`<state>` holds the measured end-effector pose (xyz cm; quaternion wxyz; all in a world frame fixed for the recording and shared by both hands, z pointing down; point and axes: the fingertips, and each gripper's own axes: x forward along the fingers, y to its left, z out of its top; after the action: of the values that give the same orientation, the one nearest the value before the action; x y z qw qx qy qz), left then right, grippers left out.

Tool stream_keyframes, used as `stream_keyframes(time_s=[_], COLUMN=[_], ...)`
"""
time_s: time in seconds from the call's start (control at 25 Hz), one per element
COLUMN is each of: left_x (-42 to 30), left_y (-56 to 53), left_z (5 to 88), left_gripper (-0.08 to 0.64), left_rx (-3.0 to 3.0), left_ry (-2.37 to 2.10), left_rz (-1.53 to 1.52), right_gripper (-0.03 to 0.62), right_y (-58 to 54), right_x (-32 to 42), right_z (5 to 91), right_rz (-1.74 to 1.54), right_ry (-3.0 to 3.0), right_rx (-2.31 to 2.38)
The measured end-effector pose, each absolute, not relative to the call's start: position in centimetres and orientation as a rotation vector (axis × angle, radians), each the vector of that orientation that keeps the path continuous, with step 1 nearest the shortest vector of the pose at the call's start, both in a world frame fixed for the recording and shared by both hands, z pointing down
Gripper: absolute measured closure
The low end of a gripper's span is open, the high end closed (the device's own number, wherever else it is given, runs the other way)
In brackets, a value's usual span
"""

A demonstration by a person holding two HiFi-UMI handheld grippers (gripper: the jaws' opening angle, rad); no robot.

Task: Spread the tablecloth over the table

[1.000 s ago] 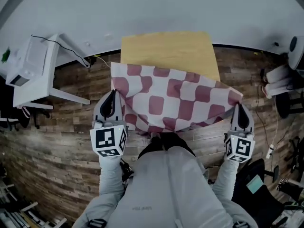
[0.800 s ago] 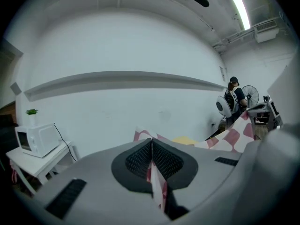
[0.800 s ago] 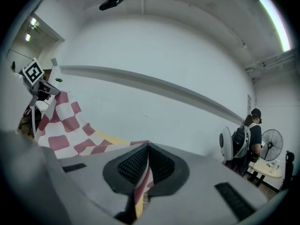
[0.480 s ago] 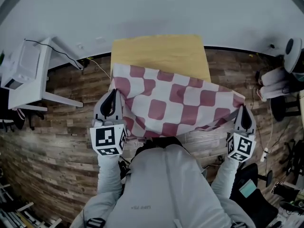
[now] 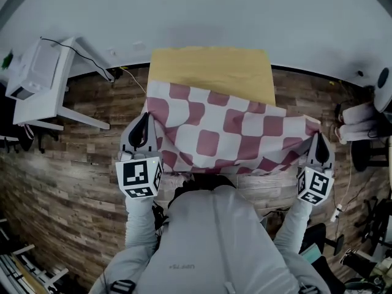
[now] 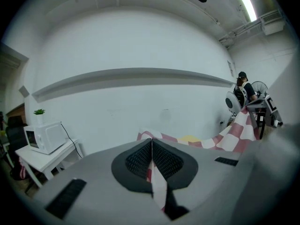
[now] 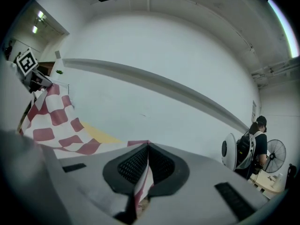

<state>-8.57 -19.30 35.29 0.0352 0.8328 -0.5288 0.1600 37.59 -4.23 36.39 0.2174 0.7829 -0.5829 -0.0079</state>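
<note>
A red-and-white checked tablecloth (image 5: 223,136) hangs stretched between my two grippers, above the near half of a light wooden table (image 5: 211,72). My left gripper (image 5: 146,116) is shut on the cloth's left corner, and my right gripper (image 5: 316,135) is shut on its right corner. In the left gripper view, a fold of tablecloth (image 6: 157,184) is pinched between the closed jaws of the left gripper (image 6: 151,142), and the cloth runs off to the right. The right gripper view shows the same pinch on the tablecloth (image 7: 140,186) at the right gripper (image 7: 148,146). The table's far half lies bare.
A white side table (image 5: 43,87) with a microwave stands at the left by the wall. Fans and chairs (image 5: 367,112) crowd the right side. A person (image 7: 253,146) stands by a fan at the right. The floor is wood planks.
My right gripper has moved further right, pulling the tablecloth wider and tauter. The left gripper has stayed about where it was.
</note>
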Motion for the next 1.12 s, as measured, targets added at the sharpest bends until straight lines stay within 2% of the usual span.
stream_keyframes(time_s=[0.56,1.12], left_x=[-13.0,-14.5], left_y=[-22.3,-27.6], left_z=[33.0,33.5], left_gripper=[0.534,0.535], left_rx=[2.458,2.437], left_ry=[-1.915,-1.964], left_rz=[0.545,0.551], right_gripper=[0.571,0.571], right_y=[-10.4,-17.1], right_x=[39.6,40.2], right_z=[35.4,35.3], right_rz=[-0.109,-0.144], right_ry=[-1.717,-1.728], right_rx=[2.069,2.072])
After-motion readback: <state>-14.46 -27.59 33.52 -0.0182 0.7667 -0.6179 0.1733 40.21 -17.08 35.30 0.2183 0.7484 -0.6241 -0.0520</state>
